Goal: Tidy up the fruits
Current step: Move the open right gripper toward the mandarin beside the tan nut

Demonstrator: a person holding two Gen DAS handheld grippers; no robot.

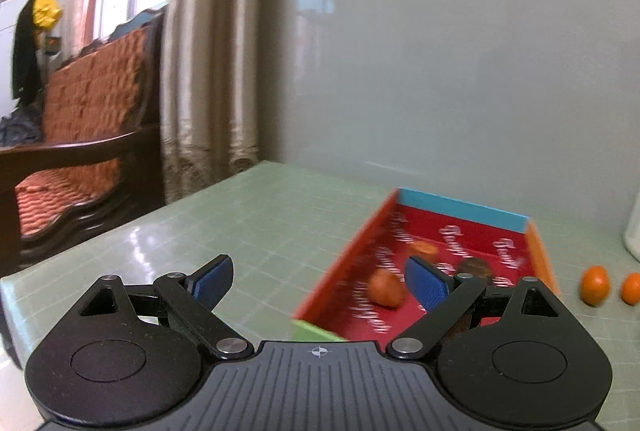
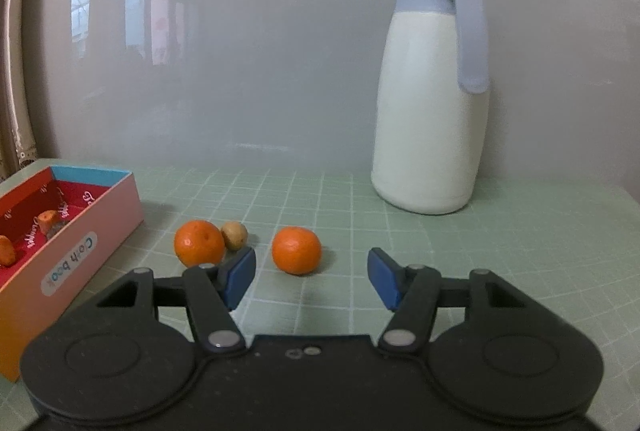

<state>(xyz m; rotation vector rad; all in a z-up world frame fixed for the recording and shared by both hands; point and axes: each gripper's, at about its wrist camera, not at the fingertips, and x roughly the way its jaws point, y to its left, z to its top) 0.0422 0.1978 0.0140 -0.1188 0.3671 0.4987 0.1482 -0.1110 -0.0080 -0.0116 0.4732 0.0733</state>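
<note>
An open red-lined box (image 1: 464, 227) (image 2: 104, 215) lies on the green grid mat. Inside it are an orange fruit (image 1: 386, 287), another orange piece (image 1: 424, 249) and a brown fruit (image 1: 476, 267). My left gripper (image 1: 320, 281) is open and empty above the box's near left corner. Two oranges (image 2: 199, 243) (image 2: 296, 249) and a small brown fruit (image 2: 235, 235) lie on the mat right of the box; the oranges also show in the left wrist view (image 1: 595, 285) (image 1: 631, 287). My right gripper (image 2: 312, 273) is open and empty, just in front of the right orange.
A white jug with a blue-grey lid and handle (image 2: 432, 103) stands at the back right against the grey wall. A wooden sofa with orange cushions (image 1: 80, 135) and curtains (image 1: 208, 51) stand beyond the table's left edge.
</note>
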